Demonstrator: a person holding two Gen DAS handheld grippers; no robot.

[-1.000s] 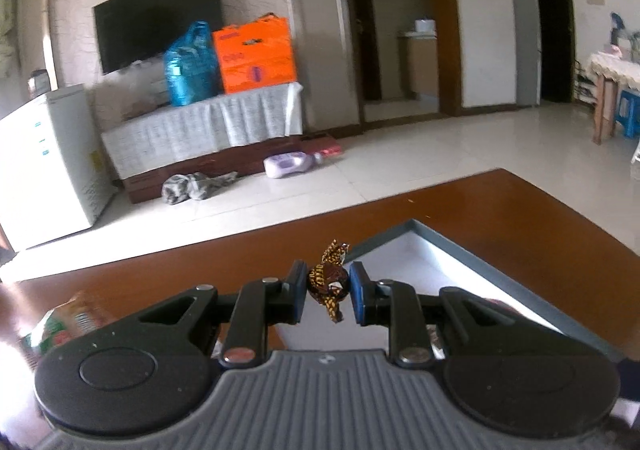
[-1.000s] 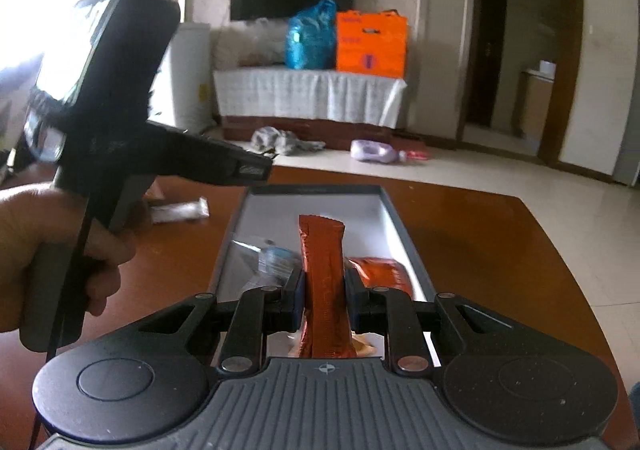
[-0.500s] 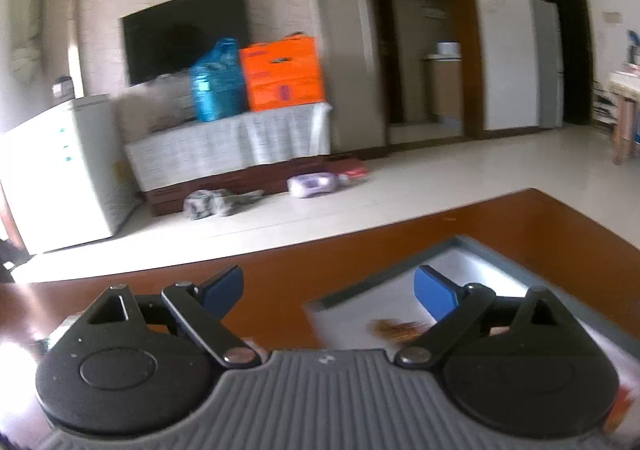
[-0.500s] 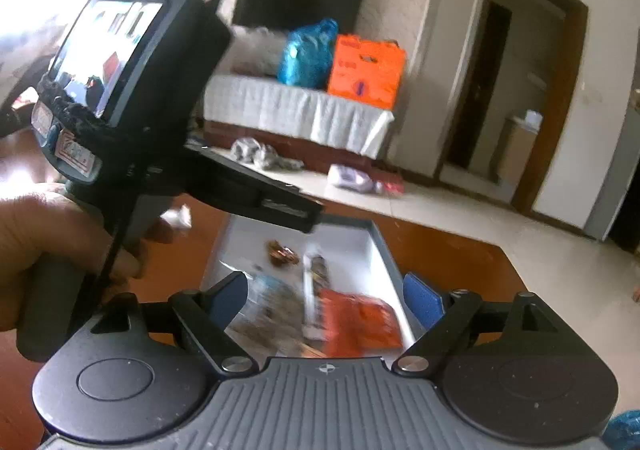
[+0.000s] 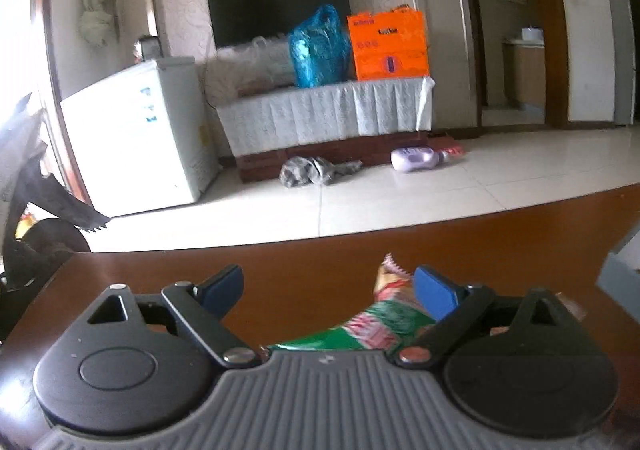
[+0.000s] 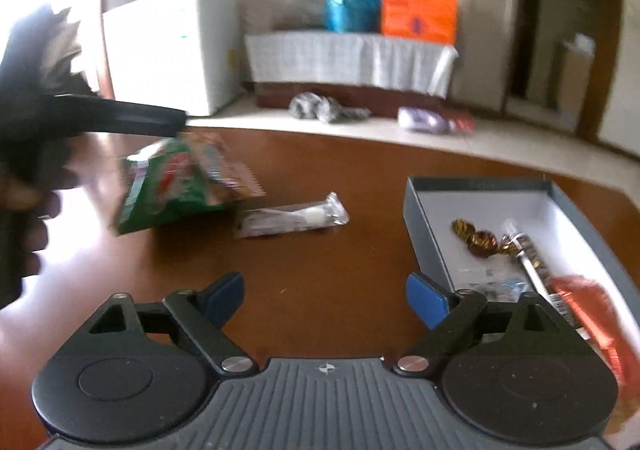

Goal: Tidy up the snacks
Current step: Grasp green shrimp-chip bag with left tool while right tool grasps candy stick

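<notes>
Brown tabletop [image 6: 320, 170] carries our work. We hover the left gripper [image 5: 328, 288], jaws spread wide and gripping nothing, over the green snack bag [image 5: 372, 326], presumably our next pick. Our right gripper [image 6: 325, 296], equally wide and empty, hangs left of the grey box [image 6: 424, 218], where candies [image 6: 476, 236] already lie. No label is readable.

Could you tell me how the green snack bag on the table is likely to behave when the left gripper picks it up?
The green snack bag looks puffy and creased, so it is probably light and will likely crumple when pinched. Its glossy film may slip between the fingers of the open left gripper. Gripped by one crimped end, it would probably sag.
</notes>
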